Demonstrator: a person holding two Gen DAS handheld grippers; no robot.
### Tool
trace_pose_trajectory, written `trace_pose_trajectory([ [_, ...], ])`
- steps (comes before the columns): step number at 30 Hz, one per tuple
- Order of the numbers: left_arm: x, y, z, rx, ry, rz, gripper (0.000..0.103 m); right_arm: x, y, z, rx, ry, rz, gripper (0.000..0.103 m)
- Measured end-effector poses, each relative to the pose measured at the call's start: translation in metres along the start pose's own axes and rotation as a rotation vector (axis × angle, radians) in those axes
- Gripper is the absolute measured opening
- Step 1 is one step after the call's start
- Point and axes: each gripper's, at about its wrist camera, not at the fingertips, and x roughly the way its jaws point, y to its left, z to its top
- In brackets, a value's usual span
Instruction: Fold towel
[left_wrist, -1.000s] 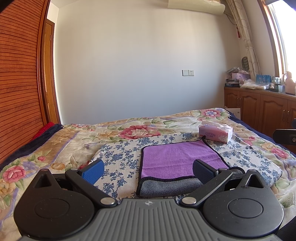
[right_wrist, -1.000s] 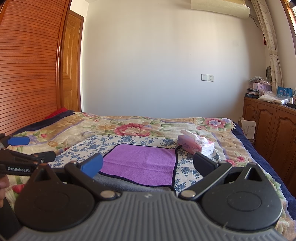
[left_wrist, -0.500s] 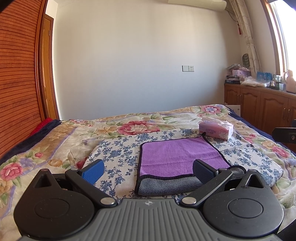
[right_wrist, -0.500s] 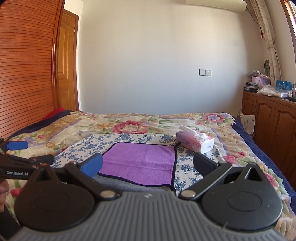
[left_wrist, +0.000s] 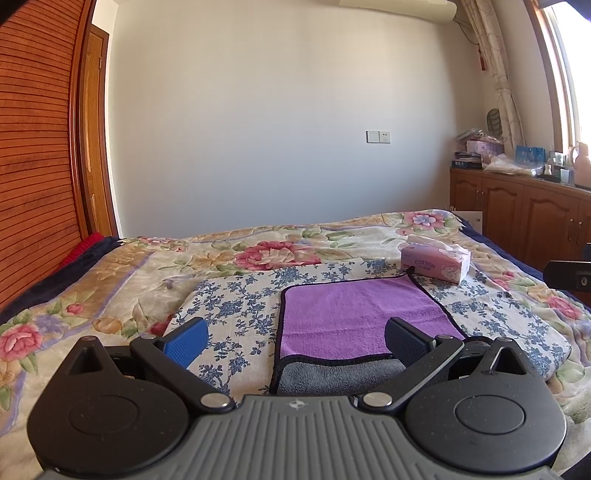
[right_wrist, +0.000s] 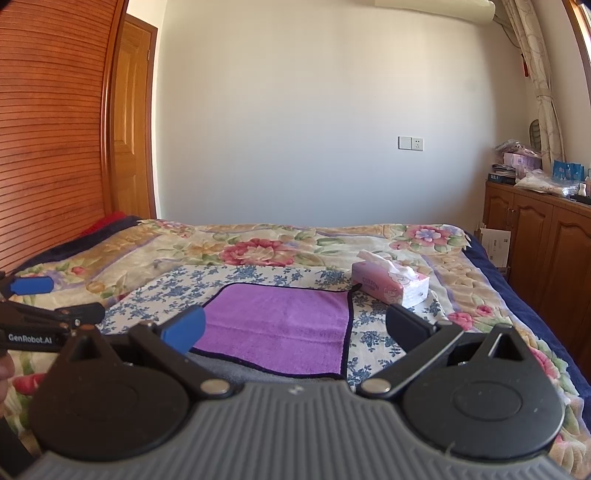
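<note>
A purple towel with a dark hem lies on a blue-flowered cloth on the bed, its grey underside showing in a strip at the near edge. It also shows in the right wrist view. My left gripper is open and empty, held above the towel's near left part. My right gripper is open and empty, above the towel's near right part. The left gripper's side shows at the left of the right wrist view.
A pink tissue box stands just beyond the towel's far right corner, also in the right wrist view. A floral quilt covers the bed. Wooden cabinets line the right wall; a slatted wooden wardrobe stands left.
Both grippers have drifted slightly, so the bed and towel sit a little lower and more centred in view. The jaws have stayed open and the towel has not moved.
</note>
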Motion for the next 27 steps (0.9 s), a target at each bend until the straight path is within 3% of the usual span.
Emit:
trace_pose_trajectory([
  [12,0.019,-0.001,0.001,0.019,0.023,-0.004,0.103,0.018,-0.005,0.0,-0.008,0.032,0.001,0.103],
  [27,0.049,0.0,-0.004,0.032,0.108,0.0,0.103,0.042,-0.013,-0.003,0.006,0.112,-0.005,0.103],
])
